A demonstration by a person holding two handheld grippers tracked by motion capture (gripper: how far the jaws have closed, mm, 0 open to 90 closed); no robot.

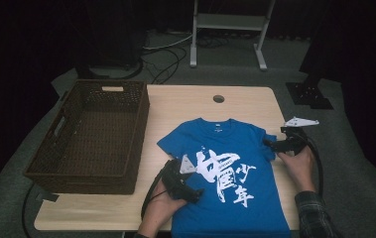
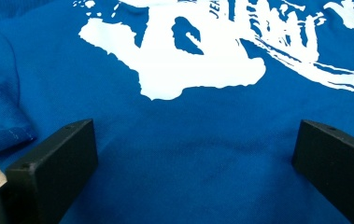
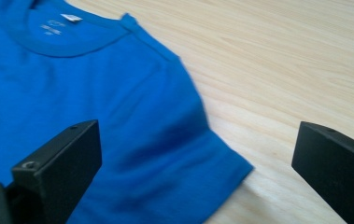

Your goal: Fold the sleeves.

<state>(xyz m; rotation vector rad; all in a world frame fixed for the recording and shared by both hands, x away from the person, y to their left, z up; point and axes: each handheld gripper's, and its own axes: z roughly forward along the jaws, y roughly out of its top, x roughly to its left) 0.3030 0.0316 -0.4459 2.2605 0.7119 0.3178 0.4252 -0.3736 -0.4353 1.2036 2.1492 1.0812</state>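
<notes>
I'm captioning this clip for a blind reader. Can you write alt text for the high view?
A blue T-shirt with white print lies flat on a wooden table, collar away from the person. The left claw sits at the shirt's left edge and the right claw by its right sleeve. A brown wicker basket stands on the table's left side.

T-shirt (image 1: 225, 168) hem past the high view's bottom edge; small collar label (image 3: 71, 18) print illegible.
</notes>
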